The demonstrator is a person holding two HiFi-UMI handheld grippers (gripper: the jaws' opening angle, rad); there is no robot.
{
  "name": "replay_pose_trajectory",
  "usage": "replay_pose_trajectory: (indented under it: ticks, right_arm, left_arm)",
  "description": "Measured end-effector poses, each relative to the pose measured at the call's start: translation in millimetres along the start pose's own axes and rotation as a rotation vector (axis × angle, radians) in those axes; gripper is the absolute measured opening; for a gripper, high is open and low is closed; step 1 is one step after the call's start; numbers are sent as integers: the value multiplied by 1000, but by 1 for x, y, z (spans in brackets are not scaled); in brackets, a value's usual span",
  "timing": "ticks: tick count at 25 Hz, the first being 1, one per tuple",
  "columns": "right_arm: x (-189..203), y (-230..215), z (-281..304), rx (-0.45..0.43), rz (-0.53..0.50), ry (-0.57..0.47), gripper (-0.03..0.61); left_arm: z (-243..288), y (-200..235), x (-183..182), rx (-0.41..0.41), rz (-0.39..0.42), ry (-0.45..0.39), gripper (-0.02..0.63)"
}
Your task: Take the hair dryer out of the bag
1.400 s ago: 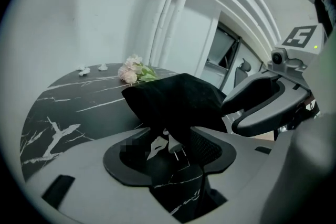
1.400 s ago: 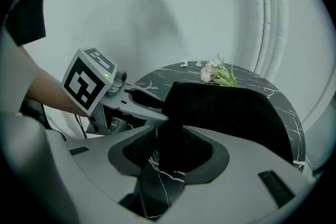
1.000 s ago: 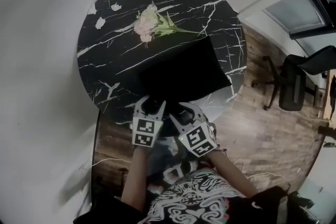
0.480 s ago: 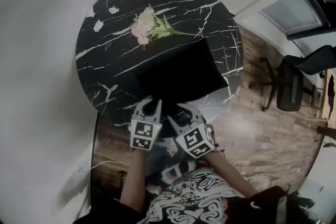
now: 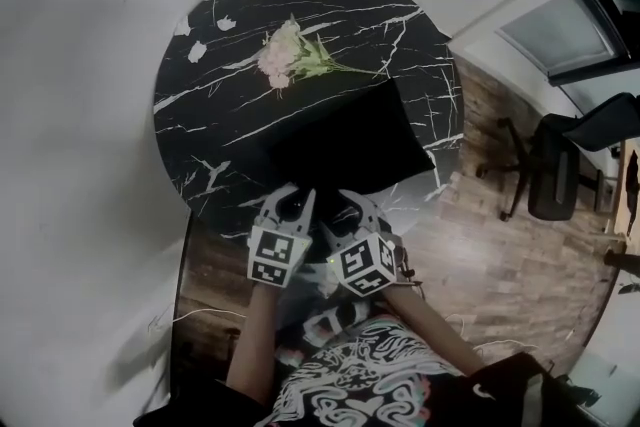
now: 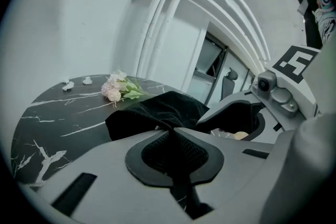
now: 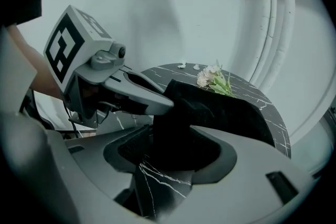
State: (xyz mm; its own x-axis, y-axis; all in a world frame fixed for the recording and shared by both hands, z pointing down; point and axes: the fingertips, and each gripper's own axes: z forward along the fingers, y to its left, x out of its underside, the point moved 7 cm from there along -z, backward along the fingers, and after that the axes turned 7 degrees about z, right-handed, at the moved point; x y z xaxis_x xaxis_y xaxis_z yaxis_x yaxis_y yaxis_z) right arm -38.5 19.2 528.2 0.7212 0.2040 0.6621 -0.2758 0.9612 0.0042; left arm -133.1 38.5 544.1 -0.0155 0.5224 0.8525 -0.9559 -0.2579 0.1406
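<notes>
Black cloth bag (image 5: 345, 140): lying on the round black marble counter (image 5: 215, 120), near edge raised. Your left tool (image 6: 170, 131): pressed together, pinching that edge. Your right tool (image 7: 173, 134): jaws just opened wide, bag cloth between them, ungripped. Hair dryer: not visible, presumably inside the bag. Task barely begun; extraction remains.

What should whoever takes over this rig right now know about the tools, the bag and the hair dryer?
Left tool: shut, pinching the near edge of the black bag.
Right tool: open, jaws just widened; bag cloth stands between them, ungripped.
The bag lies on the round marble table, flowers beyond it.
Done: bag edge caught.
To do: open the mouth, reach in, pull out the hair dryer, not in view.
</notes>
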Motion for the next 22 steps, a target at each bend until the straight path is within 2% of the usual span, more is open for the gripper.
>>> replay_pose_trajectory:
  ticks: [7,13,14,16,20,22]
  right_arm:
    - [-15,4,6,45,-113,-7,193]
    - [-17,-1,9,111,-164,6,189]
    - [-17,-2,9,118,-168,9,170]
    - [-15,-5,8,111,-169,19,38]
    - [-15,-21,4,75,-119,38,24]
    - [-16,-26,1,74,-112,39,23]
  left_arm:
    - [-11,-8,-17,62,55,-56,23]
    - [-11,-14,-23,92,43,-84,23]
    - [-11,-16,-23,94,50,-83,23]
    - [-10,-18,-22,87,69,-75,25]
    - [-8,-16,-18,53,94,-44,26]
    - [-10,-14,-16,53,82,-39,60]
